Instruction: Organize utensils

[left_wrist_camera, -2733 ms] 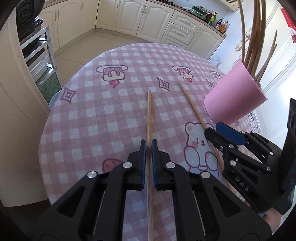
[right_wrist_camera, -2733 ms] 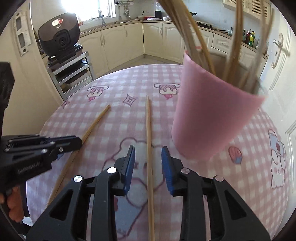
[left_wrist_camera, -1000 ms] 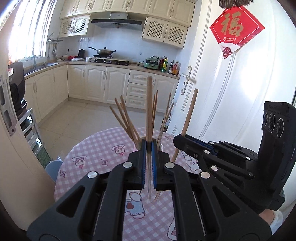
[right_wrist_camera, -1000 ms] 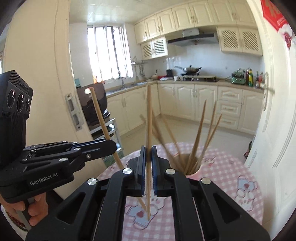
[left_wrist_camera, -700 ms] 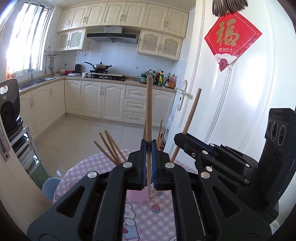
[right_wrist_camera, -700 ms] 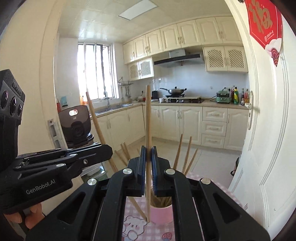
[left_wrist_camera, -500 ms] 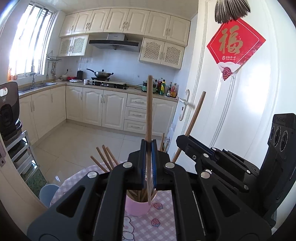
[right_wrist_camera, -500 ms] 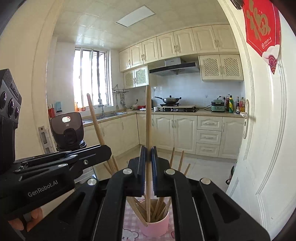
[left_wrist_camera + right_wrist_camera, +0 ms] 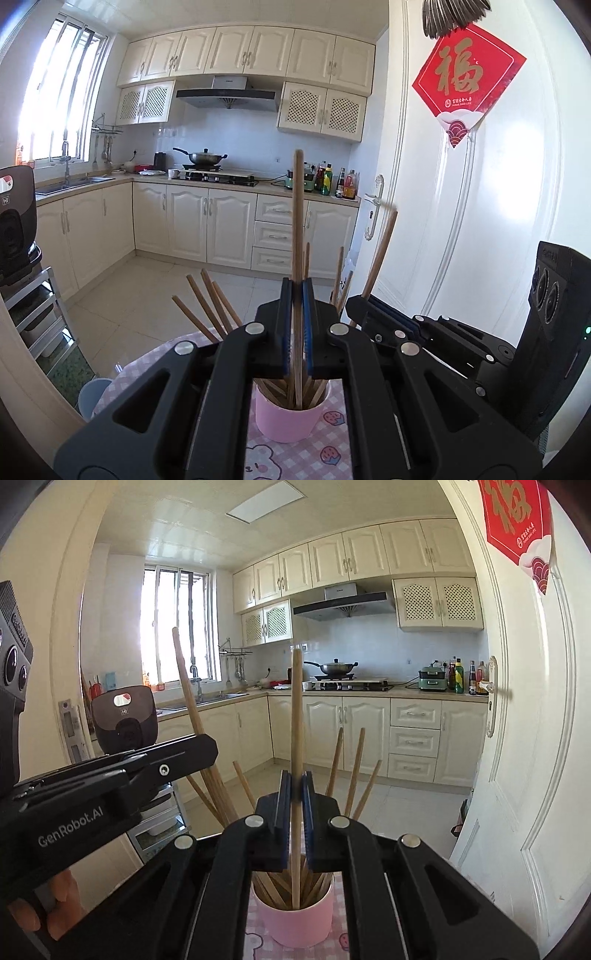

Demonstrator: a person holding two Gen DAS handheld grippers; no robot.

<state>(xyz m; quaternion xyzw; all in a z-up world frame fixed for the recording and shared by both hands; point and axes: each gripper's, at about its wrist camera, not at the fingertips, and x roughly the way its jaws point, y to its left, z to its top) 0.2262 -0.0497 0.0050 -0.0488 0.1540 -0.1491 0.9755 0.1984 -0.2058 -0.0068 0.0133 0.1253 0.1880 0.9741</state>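
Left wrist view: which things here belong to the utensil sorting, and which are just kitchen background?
Part of the job:
- chopstick clamped upright in the left hand-held gripper
- second chopstick in the right hand-held gripper
- pink cup already holding chopsticks

Just background:
- wok on the stove
- bottles on the counter
- red door decoration
- blue bin

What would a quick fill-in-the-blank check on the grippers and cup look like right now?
1. Each gripper is shut on one ____.
2. The cup on the checked tablecloth is coloured ____.
3. The left gripper holds its stick nearly ____.
4. The right gripper's stick has its lower tip inside the ____.

Missing words: chopstick; pink; upright; cup
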